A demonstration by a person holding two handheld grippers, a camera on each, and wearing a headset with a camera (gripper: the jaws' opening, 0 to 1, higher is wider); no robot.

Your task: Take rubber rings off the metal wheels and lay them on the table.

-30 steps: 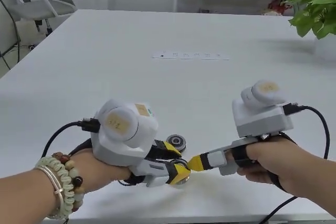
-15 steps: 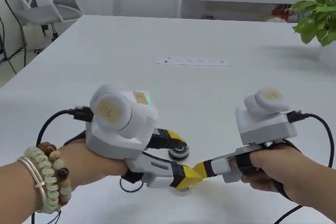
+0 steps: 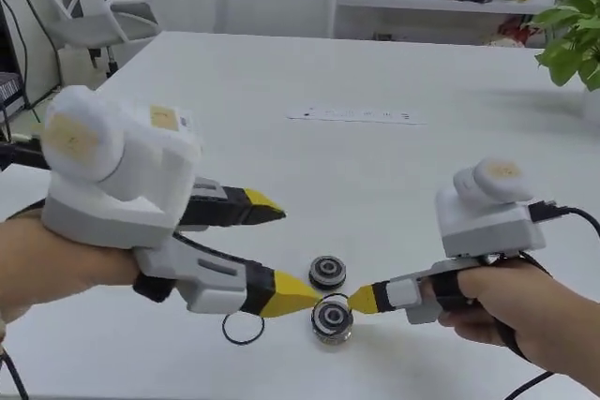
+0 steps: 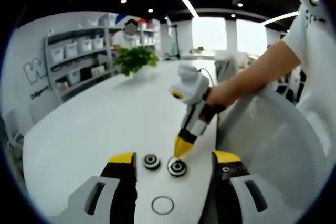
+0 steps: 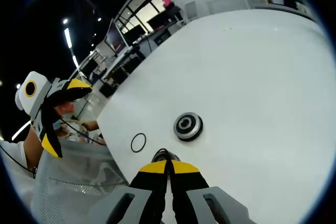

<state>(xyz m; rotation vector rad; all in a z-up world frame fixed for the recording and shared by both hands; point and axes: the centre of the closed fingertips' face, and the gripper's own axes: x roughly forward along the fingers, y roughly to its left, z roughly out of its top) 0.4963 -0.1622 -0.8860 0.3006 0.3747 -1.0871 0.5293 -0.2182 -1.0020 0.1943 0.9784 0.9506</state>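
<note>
Right gripper [image 3: 361,299], shut to a prying point, meets the near round metal wheel [image 3: 332,318]; left gripper [image 3: 296,255] gapes empty, thin black rubber ring [image 3: 243,328] at the wheel's nine o'clock.

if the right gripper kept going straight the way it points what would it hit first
The near wheel. The right gripper has its jaws shut, with the tips right at that wheel's edge, apparently touching it, though depth is unclear.

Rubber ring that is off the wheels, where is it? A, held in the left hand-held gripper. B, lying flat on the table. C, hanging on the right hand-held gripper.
B: the rubber ring lies flat on the table beside the near wheel, and the left hand-held gripper is open, holding nothing.
</note>
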